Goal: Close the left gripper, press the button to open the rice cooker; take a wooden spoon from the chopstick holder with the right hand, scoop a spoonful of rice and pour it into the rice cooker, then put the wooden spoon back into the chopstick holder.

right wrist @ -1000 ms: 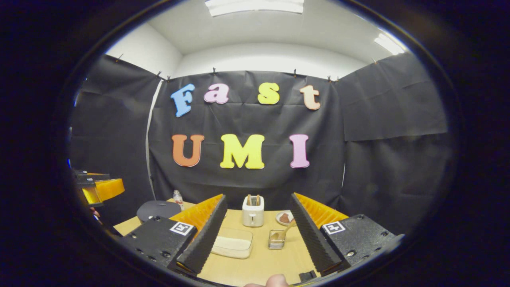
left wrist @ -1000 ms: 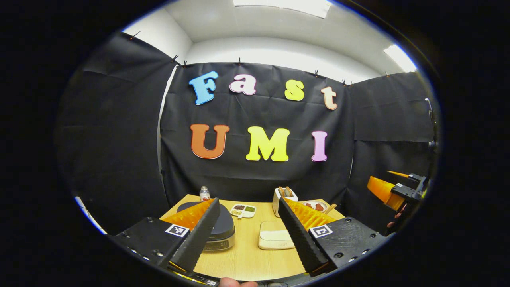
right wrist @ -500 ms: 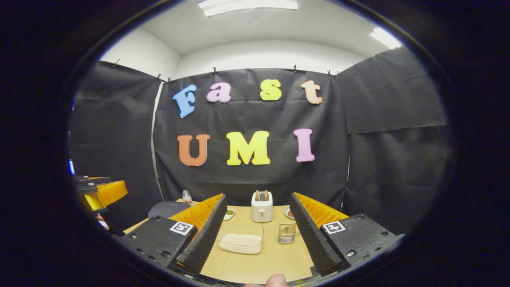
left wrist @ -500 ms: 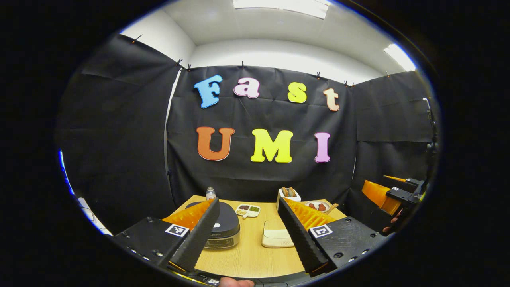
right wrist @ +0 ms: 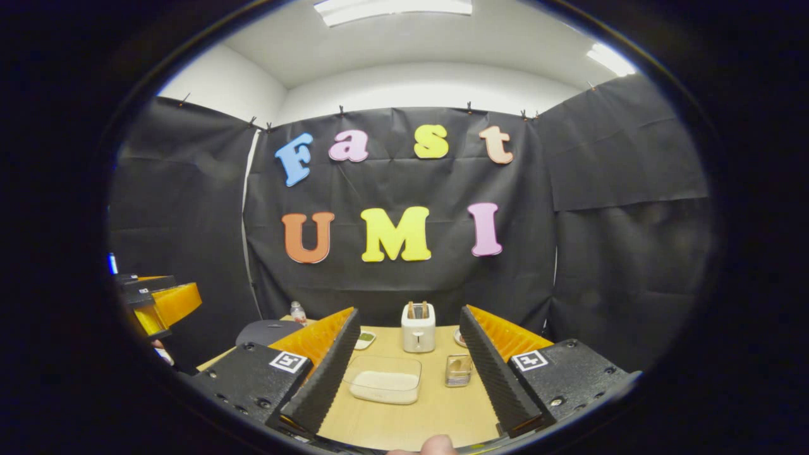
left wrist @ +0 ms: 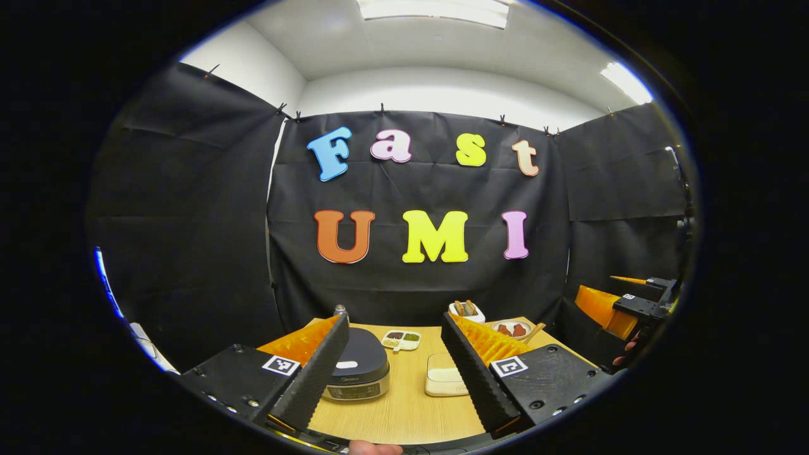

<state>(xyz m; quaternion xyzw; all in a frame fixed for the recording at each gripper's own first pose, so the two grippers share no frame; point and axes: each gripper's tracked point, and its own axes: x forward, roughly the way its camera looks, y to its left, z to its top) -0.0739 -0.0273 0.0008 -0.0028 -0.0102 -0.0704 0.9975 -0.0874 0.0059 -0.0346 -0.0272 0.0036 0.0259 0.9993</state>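
The rice cooker [left wrist: 354,373], with its dark lid down, sits on the wooden table [left wrist: 404,411] just behind my left gripper's left finger. My left gripper [left wrist: 394,319] is open and holds nothing, above the table's near edge. In the right gripper view the cooker [right wrist: 268,332] shows at the left. A clear box of rice [right wrist: 384,379] lies between the fingers of my open right gripper [right wrist: 409,313]. The chopstick holder [right wrist: 457,370] stands beside the right finger. A wooden spoon handle [left wrist: 534,332] sticks out behind the left gripper's right finger.
A white toaster [right wrist: 418,327] stands at the back middle. A small seasoning dish [left wrist: 402,340], a plate of food [left wrist: 512,329] and a little bottle [right wrist: 298,312] are along the back. Black cloth walls close the table in on three sides.
The left gripper has shifted so the rice cooker sits more fully between its fingers. The right gripper has drifted a little; the rice box and holder stay ahead. Both remain open.
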